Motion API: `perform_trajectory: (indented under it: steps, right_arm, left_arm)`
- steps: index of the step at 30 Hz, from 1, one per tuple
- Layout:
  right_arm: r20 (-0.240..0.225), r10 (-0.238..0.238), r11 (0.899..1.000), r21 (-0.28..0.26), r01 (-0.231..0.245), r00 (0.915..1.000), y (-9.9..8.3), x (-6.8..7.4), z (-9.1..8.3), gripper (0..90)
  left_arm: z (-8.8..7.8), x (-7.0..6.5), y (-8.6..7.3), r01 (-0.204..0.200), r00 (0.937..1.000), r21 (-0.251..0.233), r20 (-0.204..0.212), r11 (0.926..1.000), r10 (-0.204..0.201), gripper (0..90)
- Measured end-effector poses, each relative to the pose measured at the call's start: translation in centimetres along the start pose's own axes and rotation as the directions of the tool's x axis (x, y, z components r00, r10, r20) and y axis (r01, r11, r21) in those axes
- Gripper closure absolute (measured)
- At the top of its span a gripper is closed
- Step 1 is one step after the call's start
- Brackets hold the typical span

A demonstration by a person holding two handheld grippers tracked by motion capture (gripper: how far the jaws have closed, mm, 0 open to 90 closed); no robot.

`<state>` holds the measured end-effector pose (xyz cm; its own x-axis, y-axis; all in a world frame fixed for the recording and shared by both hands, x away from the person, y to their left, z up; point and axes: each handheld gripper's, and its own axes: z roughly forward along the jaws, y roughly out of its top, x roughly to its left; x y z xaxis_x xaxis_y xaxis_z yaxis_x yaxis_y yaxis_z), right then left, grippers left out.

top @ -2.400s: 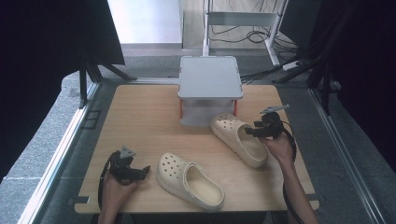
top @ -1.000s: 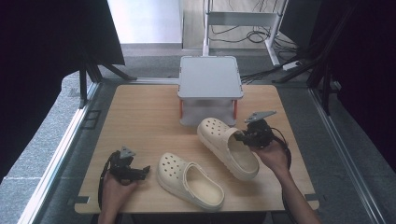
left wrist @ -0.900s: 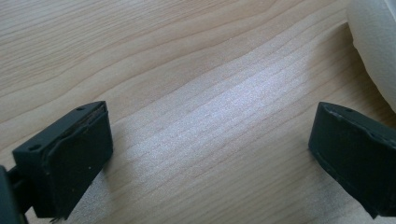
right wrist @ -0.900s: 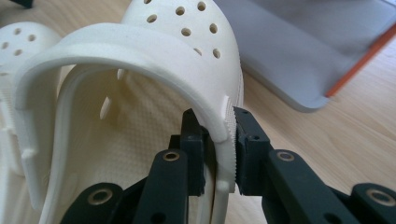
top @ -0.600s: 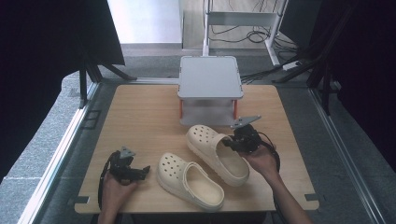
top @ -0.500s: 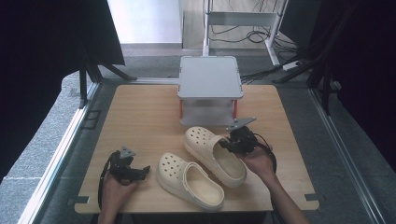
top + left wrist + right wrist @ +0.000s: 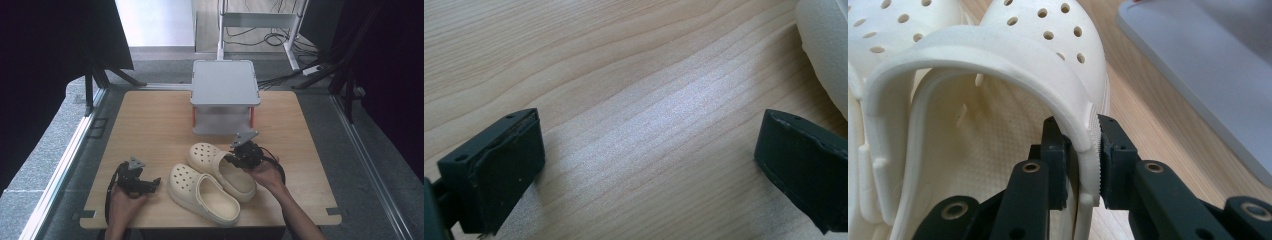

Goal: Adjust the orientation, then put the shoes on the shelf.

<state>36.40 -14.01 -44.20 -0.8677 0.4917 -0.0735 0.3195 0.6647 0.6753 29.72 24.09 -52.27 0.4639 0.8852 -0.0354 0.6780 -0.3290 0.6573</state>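
Observation:
Two cream perforated clogs lie on the wooden table [image 7: 150, 125]. My right gripper [image 7: 236, 159] is shut on the side wall of the right clog [image 7: 220, 167]; in the right gripper view its jaws pinch that clog's rim [image 7: 1088, 150] where the strap meets it. The left clog [image 7: 200, 192] lies just beside it, touching or nearly so, toes pointing to the far left. My left gripper [image 7: 150, 183] rests open near the front left edge, a short gap from the left clog. In the left gripper view its fingers [image 7: 499, 170] stand wide over bare wood, the left clog's edge [image 7: 824, 45] at the top right.
A grey two-level stand [image 7: 225, 95] with orange posts sits at the middle back of the table, just beyond the right clog's toe. Its grey plate [image 7: 1208, 65] shows at the right of the right gripper view. Dark floor and cables surround the table.
My right gripper has carried the right clog leftward and toward the front, bringing it alongside the left clog. The left gripper and the left clog have stayed put.

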Motion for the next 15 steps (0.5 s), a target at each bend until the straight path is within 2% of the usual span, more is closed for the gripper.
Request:
perform_trajectory:
  steps: [2, 5, 7, 8, 10, 11, 12, 15]
  right_arm:
    - [-0.022, -0.002, 1.0, 0.005, 0.002, 0.9998, 0.1, 0.2, 0.5, 76.2]
    - [0.003, 0.0, 1.0, 0.031, 0.0, 1.0, 0.0, 0.5, 1.2, 74.2]
    - [-0.044, 0.037, 0.999, 0.006, -0.036, 0.9984, -0.3, -0.1, 1.0, 65.0]
    - [-0.061, 0.057, 0.998, -0.009, -0.057, 0.9965, -0.4, -0.4, 0.7, 57.3]
    - [-0.065, 0.089, 0.995, -0.041, -0.092, 0.9939, -0.5, -0.9, -0.1, 49.3]
    - [-0.08, 0.117, 0.99, -0.063, -0.122, 0.9899, -0.5, -1.2, -1.1, 43.1]
    - [-0.08, 0.117, 0.99, -0.063, -0.122, 0.9899, -0.5, -1.2, -1.1, 43.1]
    - [-0.123, 0.144, 0.985, -0.082, -0.155, 0.9819, -0.7, -1.3, -2.4, 40.6]
  left_arm:
    - [0.0, 0.0, 0.0, 0.001, 1.0, 0.0, 0.0, 1.0, -0.001, 0.0]
    - [0.0, 0.0, 0.0, 0.0, 1.0, 0.0, 0.0, 1.0, 0.0, 0.0]
    - [0.0, 0.0, 0.0, 0.0, 1.0, 0.0, 0.0, 1.0, 0.0, 0.0]
    - [0.0, 0.0, 0.0, 0.0, 1.0, 0.0, 0.0, 1.0, 0.0, 0.0]
    - [0.0, 0.0, 0.0, 0.0, 1.0, 0.0, -0.001, 1.0, 0.0, 0.0]
    - [0.0, 0.0, 0.0, -0.001, 1.0, 0.0, 0.0, 1.0, 0.001, 0.0]
    - [0.0, 0.0, 0.0, -0.001, 1.0, 0.0, -0.001, 1.0, 0.001, 0.0]
    - [0.0, 0.0, 0.0, 0.0, 1.0, 0.0, 0.0, 1.0, 0.0, 0.0]
